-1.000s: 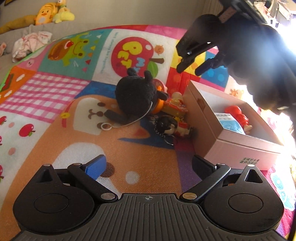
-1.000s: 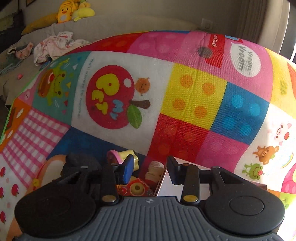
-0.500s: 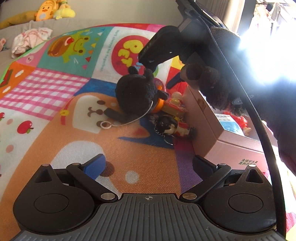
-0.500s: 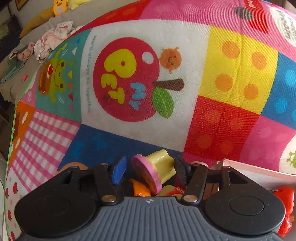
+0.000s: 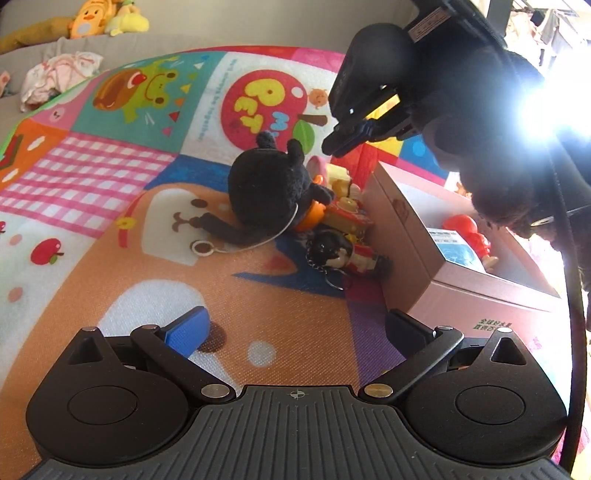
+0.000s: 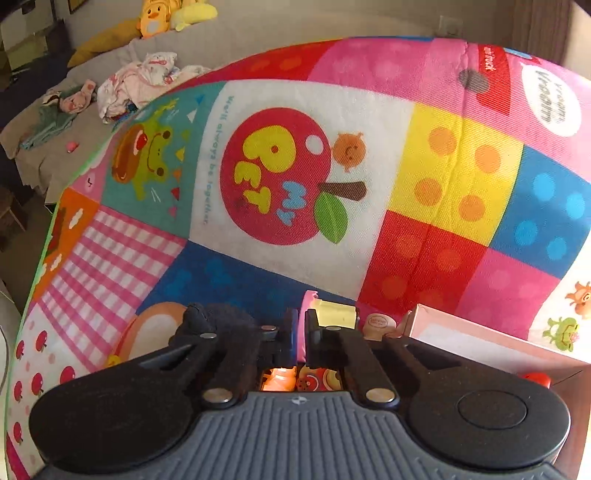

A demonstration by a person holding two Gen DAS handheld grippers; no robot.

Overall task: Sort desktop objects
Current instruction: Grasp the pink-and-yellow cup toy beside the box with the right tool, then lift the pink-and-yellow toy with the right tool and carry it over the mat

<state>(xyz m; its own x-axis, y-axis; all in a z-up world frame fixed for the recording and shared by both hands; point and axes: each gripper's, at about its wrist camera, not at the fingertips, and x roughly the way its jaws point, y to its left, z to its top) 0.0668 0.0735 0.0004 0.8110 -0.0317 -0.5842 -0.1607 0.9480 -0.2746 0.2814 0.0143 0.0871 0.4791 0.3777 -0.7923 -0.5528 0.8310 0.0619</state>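
A pile of small toys lies on the play mat beside a pink cardboard box (image 5: 436,266): a black plush (image 5: 266,184), a dark-haired doll keychain (image 5: 340,254), a wooden toy (image 5: 347,214) and a pink-and-yellow toy (image 5: 332,170). The box holds a red figure (image 5: 467,232) and a blue-labelled pack (image 5: 456,251). My left gripper (image 5: 295,325) is open and empty, low over the mat in front of the pile. My right gripper (image 6: 303,325) has its fingers nearly together on the pink rim of the pink-and-yellow toy (image 6: 332,314); it also shows from outside in the left wrist view (image 5: 354,133), above the pile.
The colourful play mat (image 6: 369,184) covers the floor. A grey sofa (image 6: 258,29) at the back carries yellow plush toys (image 6: 159,14) and crumpled clothes (image 6: 140,81). Strong window glare fills the right of the left wrist view.
My right gripper came down over the pile and closed its fingers from wide apart onto the pink-and-yellow toy. The left gripper stayed open and nearly still.
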